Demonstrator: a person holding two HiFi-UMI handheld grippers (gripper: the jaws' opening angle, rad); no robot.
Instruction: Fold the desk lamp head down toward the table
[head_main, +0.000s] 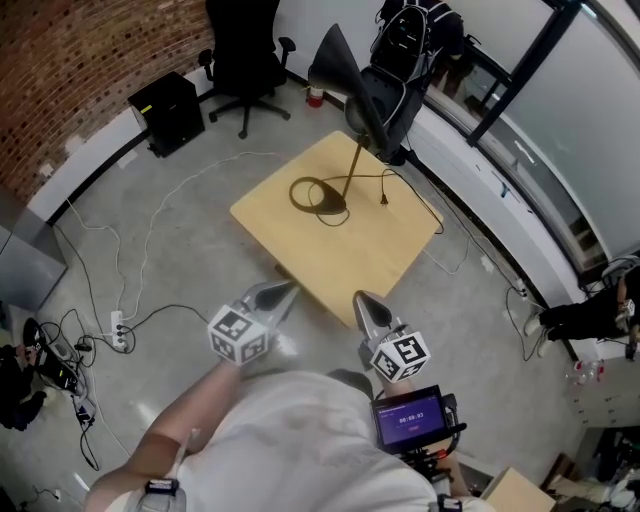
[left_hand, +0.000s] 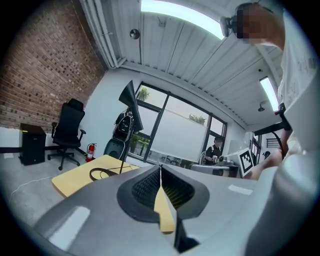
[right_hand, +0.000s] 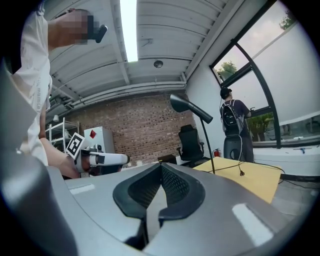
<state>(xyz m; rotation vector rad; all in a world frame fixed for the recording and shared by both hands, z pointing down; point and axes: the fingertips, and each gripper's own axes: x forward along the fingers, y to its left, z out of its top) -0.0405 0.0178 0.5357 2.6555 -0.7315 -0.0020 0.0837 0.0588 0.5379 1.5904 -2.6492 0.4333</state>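
the person's white shirt (head_main: 290, 440) fills the bottom of the head view, with a small screen (head_main: 410, 418) lit just to its right. just beyond them are the two tools. the left gripper (head_main: 284, 292) has its jaws pressed together on nothing, and the left gripper view shows the pads meeting along one thin line. the right gripper (head_main: 364, 301) is closed and empty in the same way. both hang over the floor at the near edge of the table (head_main: 330, 262), apart from each other and touching nothing.

the desk lamp (head_main: 350, 150) stands toward the far side of the tabletop, well apart from both tools. its ring-shaped base (head_main: 318, 196) lies flat, its thin stem (head_main: 354, 168) rises at a slant, and the dark cone of the lamp head (head_main: 336, 62) sits high and raised. a cord (head_main: 400, 195) trails off across the wood.

the fold is not yet begun, and the step in hand looks like the reach toward the lamp. the next move likely calls for bringing one tool to the base or lower stem to steady it. the other would part its jaws around the head or press on it, tipping it gently down so the light base does not slide.
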